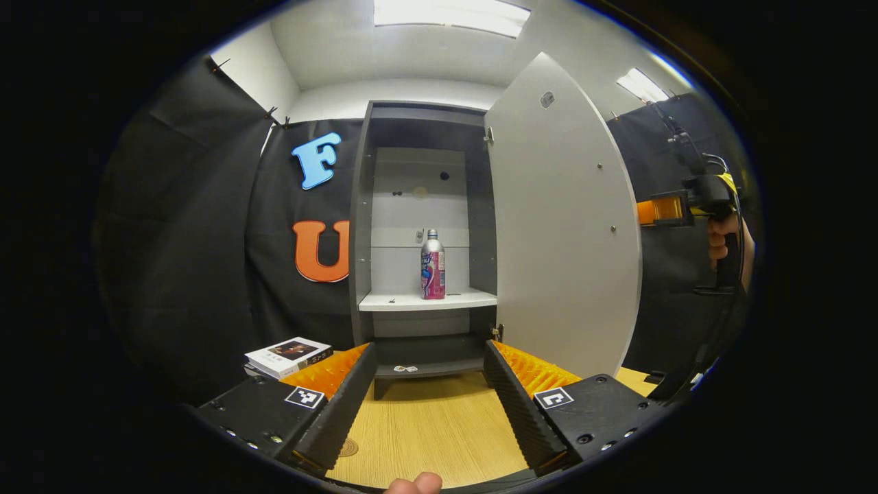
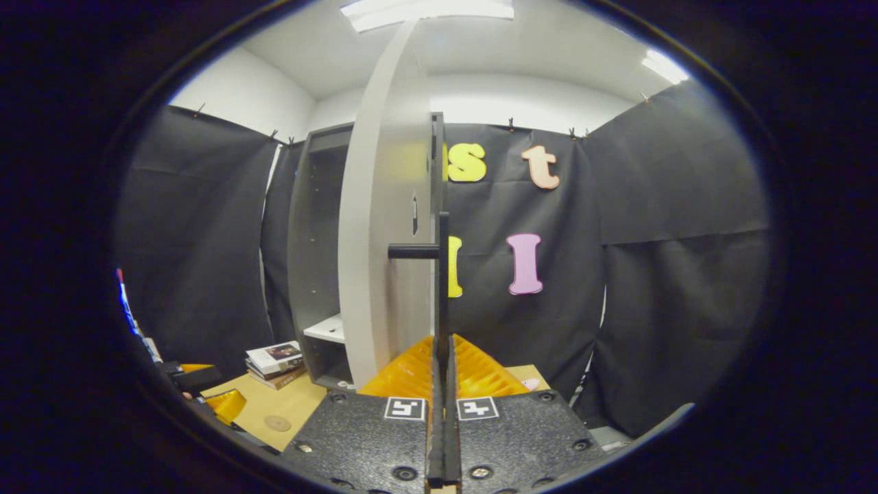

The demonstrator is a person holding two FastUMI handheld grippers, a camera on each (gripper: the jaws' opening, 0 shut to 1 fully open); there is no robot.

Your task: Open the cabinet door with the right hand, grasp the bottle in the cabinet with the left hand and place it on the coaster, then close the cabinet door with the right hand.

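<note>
Left gripper view: cabinet (image 1: 425, 226) stands with its door (image 1: 562, 226) swung wide. The bottle (image 1: 433, 265) is upright on the cabinet's pale shelf (image 1: 466, 300), near the middle, standing free. It looks like a slim metal bottle with a printed wrap: probably light, stiff, rather slick, and tall enough to tip. The best hold would be across the straight body below the shoulder. Left gripper (image 1: 429, 391) is low in front of the cabinet, jaws spread wide, nothing between them, well short of the bottle. A round coaster (image 1: 348, 447) lies bare on the wooden surface (image 1: 432, 425) in front of the cabinet. Books (image 1: 288, 355) sit left of the cabinet base.

Right gripper view: right gripper (image 2: 440, 384) is at the door's outer edge, jaws clenched together, pads meeting. The dark handle (image 2: 413, 251) juts above them, apparently not held.
</note>
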